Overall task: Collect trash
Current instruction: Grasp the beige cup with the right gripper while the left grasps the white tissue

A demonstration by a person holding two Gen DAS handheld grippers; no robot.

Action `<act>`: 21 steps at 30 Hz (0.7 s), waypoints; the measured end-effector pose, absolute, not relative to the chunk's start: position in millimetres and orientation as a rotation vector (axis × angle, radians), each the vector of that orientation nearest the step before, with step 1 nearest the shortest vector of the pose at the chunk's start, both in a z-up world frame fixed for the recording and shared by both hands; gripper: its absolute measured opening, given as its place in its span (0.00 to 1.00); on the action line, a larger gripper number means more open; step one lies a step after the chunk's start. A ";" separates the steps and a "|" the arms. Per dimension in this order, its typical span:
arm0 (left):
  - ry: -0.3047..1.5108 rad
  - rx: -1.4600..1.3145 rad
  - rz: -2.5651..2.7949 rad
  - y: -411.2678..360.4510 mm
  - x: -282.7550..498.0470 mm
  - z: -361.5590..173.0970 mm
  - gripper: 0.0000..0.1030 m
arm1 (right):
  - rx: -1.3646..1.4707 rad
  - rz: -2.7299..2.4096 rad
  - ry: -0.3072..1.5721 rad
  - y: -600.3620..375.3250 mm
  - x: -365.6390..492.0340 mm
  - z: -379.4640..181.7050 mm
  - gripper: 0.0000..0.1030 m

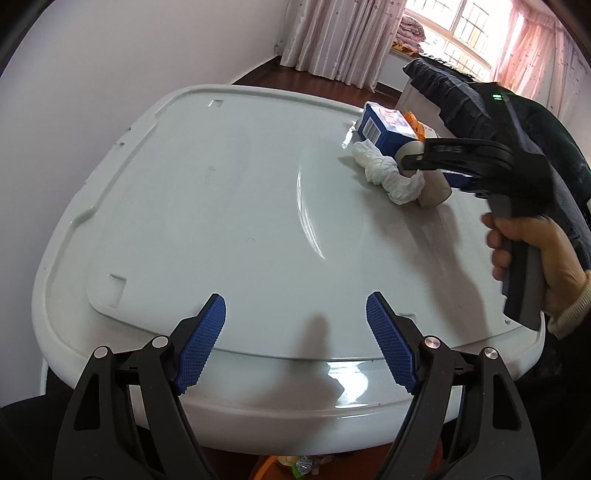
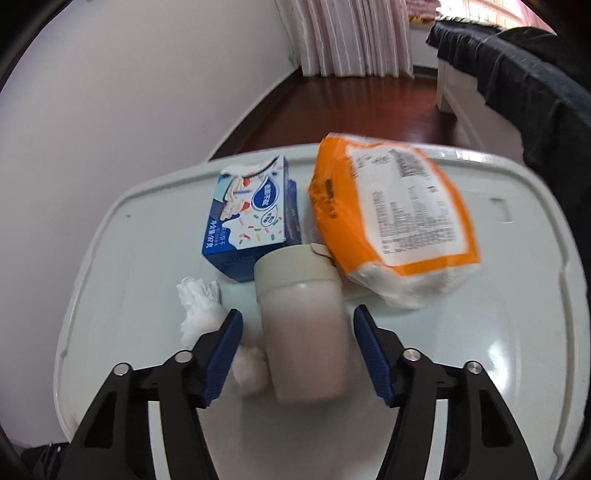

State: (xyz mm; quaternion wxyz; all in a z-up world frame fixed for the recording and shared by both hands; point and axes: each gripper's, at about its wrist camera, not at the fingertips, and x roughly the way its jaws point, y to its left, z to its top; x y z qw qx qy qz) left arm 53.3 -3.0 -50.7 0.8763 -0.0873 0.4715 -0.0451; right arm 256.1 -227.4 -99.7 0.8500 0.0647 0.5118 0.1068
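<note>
Jar: a cream-lidded, pale plastic jar is seen lying on its side, long axis running near to far, lid end pointed away toward the boxes; in the left wrist view it sits at the far right of the table.
Tissue: a crumpled white tissue wad lies just left of the jar, touching or nearly so; contact cannot be told.
Right gripper: the right gripper is placed astride the jar, blue ribbed pads either side, gaps visible on both flanks, nothing clamped.
Left gripper: the left gripper is held over the near table edge, jaws spread wide and empty.
Hand: the right handle is gripped by a hand in a cream cuff.
Beyond the jar: a blue-and-white biscuit carton at far left, an orange-and-white tissue pack at far right, both close to the lid.
Surface: a glossy white plastic table with a raised rim.
Room: a dark wooden floor, pink curtains and a white wall are seen.
Open room: the table's left and middle are bare; dark cloth crowds the far right.
</note>
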 end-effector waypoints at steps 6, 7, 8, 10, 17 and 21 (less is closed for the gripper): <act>0.986 -0.171 -0.088 -5.5 53.9 -51.9 0.75 | 0.026 0.197 1.084 -210.3 254.3 -104.8 0.46; 0.989 -0.173 -0.086 -6.2 54.1 -52.8 0.75 | 0.027 0.202 1.083 -211.2 252.6 -104.9 0.46; 0.992 -0.173 -0.085 -7.1 54.1 -53.3 0.75 | 0.017 0.208 1.082 -211.6 250.2 -104.6 0.46; 0.999 -0.169 -0.081 -9.7 55.3 -54.8 0.75 | 0.025 0.218 1.086 -215.8 246.5 -104.0 0.46; 1.016 -0.202 -0.074 -21.6 73.7 -54.4 0.75 | 0.143 0.234 1.022 -255.2 216.3 -78.4 0.46; 0.981 -0.179 -0.072 -49.3 109.7 -45.0 0.75 | 0.217 0.217 0.966 -293.8 199.1 -59.7 0.46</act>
